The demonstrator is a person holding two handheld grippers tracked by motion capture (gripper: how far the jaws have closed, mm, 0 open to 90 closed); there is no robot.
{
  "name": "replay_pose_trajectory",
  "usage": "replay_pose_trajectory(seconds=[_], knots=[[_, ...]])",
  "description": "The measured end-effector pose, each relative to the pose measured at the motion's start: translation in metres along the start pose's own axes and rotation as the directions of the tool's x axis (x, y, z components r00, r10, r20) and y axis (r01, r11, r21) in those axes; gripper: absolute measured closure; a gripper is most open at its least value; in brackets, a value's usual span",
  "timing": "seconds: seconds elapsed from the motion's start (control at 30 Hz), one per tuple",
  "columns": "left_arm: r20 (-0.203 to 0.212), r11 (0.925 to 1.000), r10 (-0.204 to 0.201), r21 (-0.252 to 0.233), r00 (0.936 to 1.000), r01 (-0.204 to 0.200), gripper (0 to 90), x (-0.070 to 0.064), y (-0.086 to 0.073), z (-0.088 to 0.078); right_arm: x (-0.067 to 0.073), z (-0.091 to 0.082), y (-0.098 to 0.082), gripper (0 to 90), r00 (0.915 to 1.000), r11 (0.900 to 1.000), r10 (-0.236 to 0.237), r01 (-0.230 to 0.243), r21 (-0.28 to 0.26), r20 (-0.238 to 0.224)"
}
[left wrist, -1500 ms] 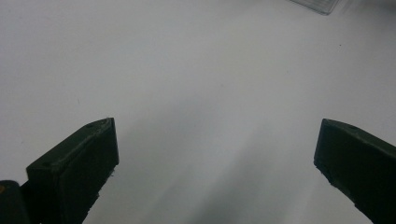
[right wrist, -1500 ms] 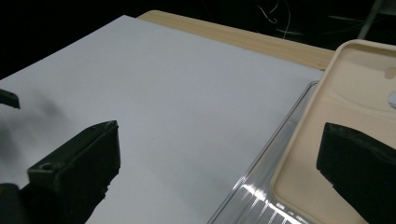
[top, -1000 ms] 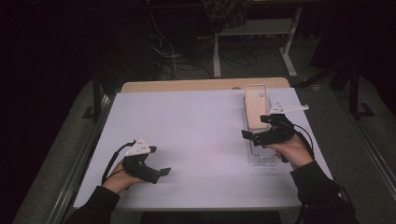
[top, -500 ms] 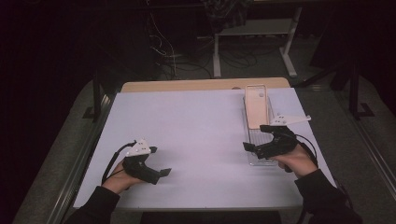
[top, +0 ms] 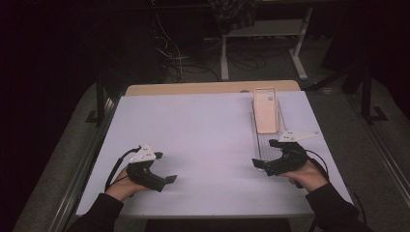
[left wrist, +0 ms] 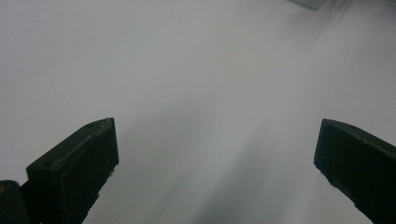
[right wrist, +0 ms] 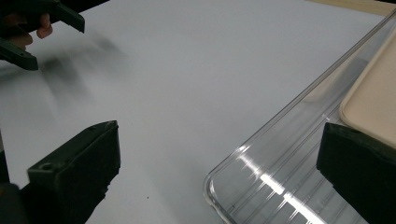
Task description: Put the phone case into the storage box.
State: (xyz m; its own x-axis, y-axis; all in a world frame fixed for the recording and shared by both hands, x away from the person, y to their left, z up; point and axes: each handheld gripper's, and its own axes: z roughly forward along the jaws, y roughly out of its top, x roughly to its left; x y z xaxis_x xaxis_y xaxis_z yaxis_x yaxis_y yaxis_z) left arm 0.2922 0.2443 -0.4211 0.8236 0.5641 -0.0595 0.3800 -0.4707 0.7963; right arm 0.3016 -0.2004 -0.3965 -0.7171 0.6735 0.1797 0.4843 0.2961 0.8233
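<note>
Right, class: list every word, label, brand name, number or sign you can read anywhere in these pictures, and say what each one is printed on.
No readable text in any of the views.
Beige phone case: plain, no print; one small pale patch near its top, too blurred to tell.
Clear plastic tray: ribbed and unmarked.
White table cover: bare.
Left gripper and right gripper: black, with grey plates, no visible lettering.

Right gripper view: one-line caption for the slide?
Open right gripper hovering at the near corner of a clear plastic tray holding a beige phone case, on a white table.
</note>
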Motion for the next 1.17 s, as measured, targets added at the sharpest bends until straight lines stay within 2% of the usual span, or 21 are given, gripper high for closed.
replay_pose_trajectory(seconds=[0.23, 0.83, 1.17], knots=[[0.005, 1.0, 0.009, 0.005, 1.0, -0.009, 0.0, -0.001, 0.0, 0.0, 0.001, -0.004, -0.005, 0.0, 1.0, 1.0, 0.002, -0.002, -0.01, 0.008], [0.009, 0.9998, 0.019, 0.006, 0.9998, -0.019, 0.0, -0.002, 0.0, 0.0, 0.005, -0.004, -0.013, 0.0, 0.9999, 0.999, -0.014, 0.014, 0.04, 0.009], [0.01, 0.9998, 0.019, 0.006, 0.9998, -0.019, 0.0, -0.002, 0.0, 0.0, 0.005, -0.004, -0.013, 0.0, 0.9999, 0.999, -0.013, 0.012, 0.037, 0.008]])
